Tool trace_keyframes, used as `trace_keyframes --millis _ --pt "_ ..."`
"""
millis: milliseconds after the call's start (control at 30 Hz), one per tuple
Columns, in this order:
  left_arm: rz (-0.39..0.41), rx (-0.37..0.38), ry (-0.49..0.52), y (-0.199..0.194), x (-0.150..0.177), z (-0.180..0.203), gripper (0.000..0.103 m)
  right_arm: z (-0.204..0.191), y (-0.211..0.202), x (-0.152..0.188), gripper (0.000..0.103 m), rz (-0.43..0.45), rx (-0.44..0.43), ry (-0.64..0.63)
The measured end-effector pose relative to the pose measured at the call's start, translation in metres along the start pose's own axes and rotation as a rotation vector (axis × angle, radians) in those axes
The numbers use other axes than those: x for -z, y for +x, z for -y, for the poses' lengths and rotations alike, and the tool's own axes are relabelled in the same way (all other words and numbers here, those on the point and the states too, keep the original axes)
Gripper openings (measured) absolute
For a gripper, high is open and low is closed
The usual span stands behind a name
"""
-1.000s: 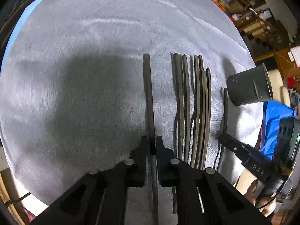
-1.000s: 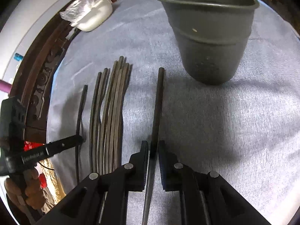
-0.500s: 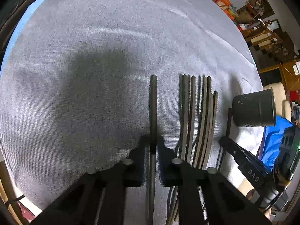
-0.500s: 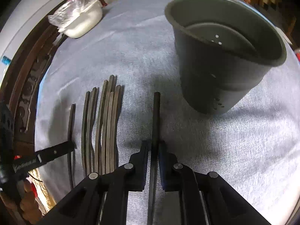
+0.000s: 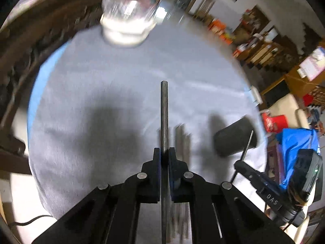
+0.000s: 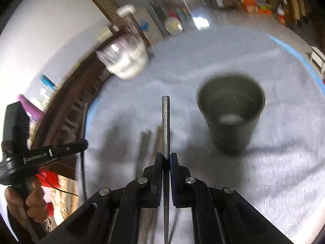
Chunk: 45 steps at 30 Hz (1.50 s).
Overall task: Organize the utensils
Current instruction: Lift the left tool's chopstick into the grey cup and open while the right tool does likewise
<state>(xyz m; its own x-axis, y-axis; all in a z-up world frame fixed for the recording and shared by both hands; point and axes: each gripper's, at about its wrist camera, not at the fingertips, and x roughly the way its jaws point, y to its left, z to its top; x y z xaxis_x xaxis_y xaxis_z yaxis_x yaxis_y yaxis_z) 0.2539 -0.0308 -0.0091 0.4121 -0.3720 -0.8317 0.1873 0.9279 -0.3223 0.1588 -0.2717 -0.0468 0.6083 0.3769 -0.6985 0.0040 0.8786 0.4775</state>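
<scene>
Looking thru the left wrist cam first: left gripper (image 5: 164, 152) is clamped tight on a thin dark utensil (image 5: 164, 109), prob a chopstick or similar rod, can't tell exactly. Its long axis runs straight out along the fingers, tip pointing away over the grey cloth of the bench (image 5: 101, 77). The dark cup (image 5: 235, 137) sits off to the right of that tip and lower in frame, so this one's got a sideways trip to make. Rest of the utensils (image 5: 182, 140) lie on the cloth just right of the gripper, blurry, roughly parallel to the held one. Right gripper (image 5: 242, 163) pokes in from the right w/ its own rod sticking up near the cup.

Right wrist cam: right gripper (image 6: 166, 158) is shut on a second rod (image 6: 166, 126), same deal, axis straight ahead along the fingers. The cup (image 6: 231, 116) stands upright, mouth open, just right of and a bit beyond the rod tip, so imo the right hand is way nearer and goes first. It needs the tip swung right over the rim, then tilted down. The leftover pile (image 6: 150, 142) lies left of the rod on the bench (image 6: 274, 162). Left hand (image 6: 26, 201) w/ its gripper shows at far left, well apart from the cup.
</scene>
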Motion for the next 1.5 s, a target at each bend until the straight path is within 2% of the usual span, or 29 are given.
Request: trace_keyframes --millis 133,267,433,533,633,767,867,933,1067,1233,1267,1300,1333,1367,1400,1433,1500 --pt "0.132 0.053 0.054 -0.039 -0.013 0.023 0.007 -0.009 -0.051 -0.017 0.008 0.191 -0.048 -0.017" --pt "0.265 0.103 0.089 -0.066 -0.034 0.059 0.007 -0.008 -0.095 -0.040 0.008 0.362 -0.036 -0.010" --pt "0.405 0.170 0.092 -0.062 -0.069 0.104 0.007 0.005 -0.135 -0.073 0.008 0.500 -0.004 0.033" --pt "0.486 0.200 0.115 -0.051 -0.079 0.133 0.007 0.012 -0.154 -0.082 0.008 0.572 0.037 0.056" --pt "0.533 0.223 0.130 -0.030 -0.085 0.154 0.007 0.018 -0.162 -0.088 0.008 0.616 0.096 0.063" --pt "0.553 0.222 0.118 0.009 -0.081 0.167 0.007 0.028 -0.161 -0.091 0.008 0.610 0.148 0.061" --pt "0.555 0.182 0.121 0.038 -0.071 0.169 0.007 0.032 -0.141 -0.095 0.008 0.592 0.180 0.055" --pt "0.526 0.150 0.122 0.050 -0.066 0.166 0.007 0.038 -0.131 -0.094 0.008 0.564 0.174 0.071" --pt "0.477 0.095 0.124 0.060 -0.061 0.159 0.007 0.053 -0.119 -0.082 0.009 0.506 0.152 0.086" --pt "0.382 0.058 0.185 0.061 -0.047 0.165 0.008 0.073 -0.110 -0.070 0.012 0.409 0.042 0.196" --pt "0.364 0.055 0.199 0.060 -0.043 0.166 0.010 0.078 -0.109 -0.067 0.015 0.392 0.010 0.228" --pt "0.340 0.060 0.210 0.056 -0.038 0.166 0.015 0.083 -0.109 -0.064 0.019 0.383 -0.019 0.254" --pt "0.323 0.067 0.213 0.052 -0.033 0.164 0.023 0.088 -0.110 -0.056 0.032 0.379 -0.040 0.278" --pt "0.314 0.072 0.217 0.049 -0.028 0.163 0.028 0.090 -0.111 -0.049 0.059 0.380 -0.061 0.302" --pt "0.313 0.074 0.223 0.046 -0.022 0.163 0.030 0.094 -0.114 -0.044 0.073 0.390 -0.082 0.316" --pt "0.315 0.080 0.234 0.038 -0.015 0.160 0.031 0.095 -0.118 -0.038 0.078 0.417 -0.100 0.328" --pt "0.319 0.087 0.255 0.022 -0.002 0.153 0.033 0.093 -0.129 -0.026 0.078 0.457 -0.102 0.332"
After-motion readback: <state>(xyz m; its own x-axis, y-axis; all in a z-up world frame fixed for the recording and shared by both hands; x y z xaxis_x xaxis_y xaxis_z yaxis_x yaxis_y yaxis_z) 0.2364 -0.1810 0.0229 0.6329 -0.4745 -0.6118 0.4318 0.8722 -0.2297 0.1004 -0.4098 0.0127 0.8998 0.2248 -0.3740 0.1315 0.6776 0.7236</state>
